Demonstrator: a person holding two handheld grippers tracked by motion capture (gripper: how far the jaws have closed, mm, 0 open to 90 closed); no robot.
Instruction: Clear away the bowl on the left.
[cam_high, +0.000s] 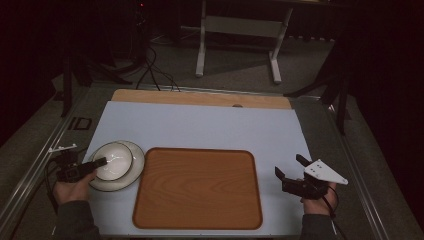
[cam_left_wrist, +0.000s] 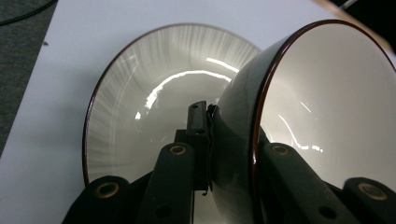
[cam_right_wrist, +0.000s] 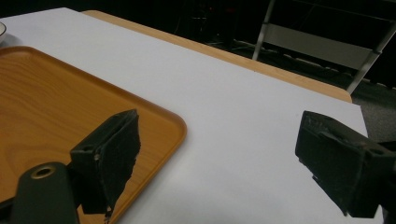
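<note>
far half of table (cam_high: 200, 125) bare — open passage | centre: empty tray (cam_high: 197, 187), low rim | left edge: bowl (cam_high: 114, 160) on plate (cam_high: 131, 172) blocks | right strip open

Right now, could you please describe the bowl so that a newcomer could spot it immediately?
Start at the big wooden tray mid-table; just left of it lies a white plate. The bowl sits on that plate, its rim pinched by the left gripper. It is deeper than the plate, with a dark rim.
</note>
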